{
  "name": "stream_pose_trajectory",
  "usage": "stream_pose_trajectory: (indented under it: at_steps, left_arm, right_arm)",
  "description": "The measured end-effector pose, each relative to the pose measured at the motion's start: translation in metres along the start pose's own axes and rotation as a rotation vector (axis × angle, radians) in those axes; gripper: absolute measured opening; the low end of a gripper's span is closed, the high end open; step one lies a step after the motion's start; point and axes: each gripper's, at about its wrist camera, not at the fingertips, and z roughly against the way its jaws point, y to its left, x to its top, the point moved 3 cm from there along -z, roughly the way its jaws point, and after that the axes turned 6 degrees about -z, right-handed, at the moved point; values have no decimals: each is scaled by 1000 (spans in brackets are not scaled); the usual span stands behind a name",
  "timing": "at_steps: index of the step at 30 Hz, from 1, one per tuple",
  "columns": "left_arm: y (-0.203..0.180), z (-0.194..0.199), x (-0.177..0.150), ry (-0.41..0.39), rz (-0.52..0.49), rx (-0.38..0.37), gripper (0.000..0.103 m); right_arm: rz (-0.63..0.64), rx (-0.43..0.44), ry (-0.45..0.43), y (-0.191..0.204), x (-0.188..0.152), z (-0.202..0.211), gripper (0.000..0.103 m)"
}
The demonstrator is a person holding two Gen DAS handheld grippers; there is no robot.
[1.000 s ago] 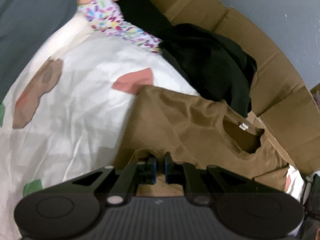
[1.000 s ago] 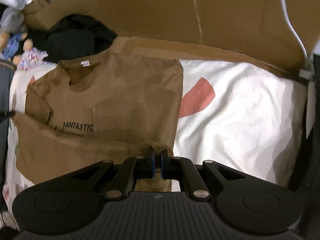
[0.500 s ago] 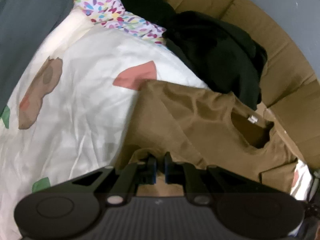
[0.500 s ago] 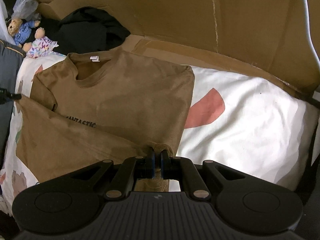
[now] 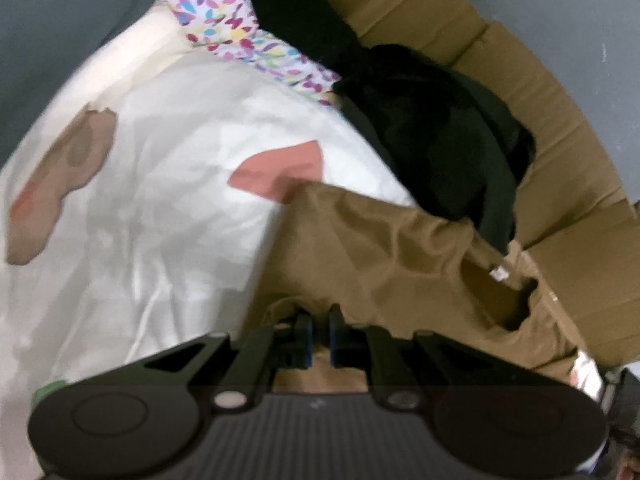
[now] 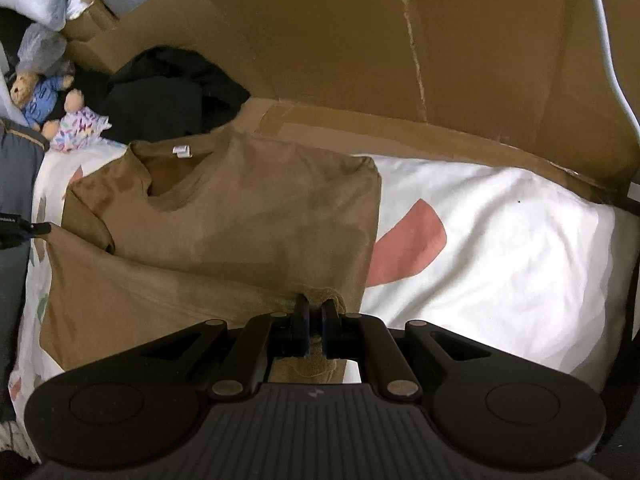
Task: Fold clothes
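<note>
A brown T-shirt (image 6: pixel 248 216) lies on a white bedsheet (image 6: pixel 500 248), collar and white label toward the far side. Its lower part is lifted and folded up over the chest. My right gripper (image 6: pixel 314 307) is shut on the hem at the shirt's right edge. At the left edge, my left gripper (image 5: pixel 319 316) is shut on the hem of the same shirt (image 5: pixel 380 248); its tip also shows in the right wrist view as the left gripper (image 6: pixel 38 227), pinching the raised cloth.
A heap of black clothes (image 6: pixel 168 92) lies beyond the collar. Two soft toys (image 6: pixel 52 104) sit at the far left by a grey cushion (image 6: pixel 16 176). Cardboard walls (image 6: pixel 400 60) border the bed's far side. White sheet (image 5: pixel 160 200) with coloured patches spreads left of the shirt.
Both grippers have carried the pinched hem further toward the collar, so the folded part now covers the printed word on the chest. The left gripper dropped slightly.
</note>
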Motion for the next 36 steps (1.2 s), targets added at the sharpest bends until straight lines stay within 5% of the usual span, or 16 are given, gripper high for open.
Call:
stream_pose_trajectory:
  at_steps: [18, 26, 30, 36]
  left_arm:
    - [2, -25, -2, -52, 44, -21, 11]
    - [4, -1, 1, -126, 9, -33, 26]
    - [9, 13, 4, -167, -13, -10, 28]
    - [4, 8, -5, -127, -149, 69, 28]
  right_arm:
    - [-26, -21, -39, -9, 8, -31, 8]
    - [-3, -18, -74, -10, 5, -22, 33]
    - [-2, -14, -112, -10, 8, -11, 37]
    - [84, -69, -125, -12, 0, -4, 41]
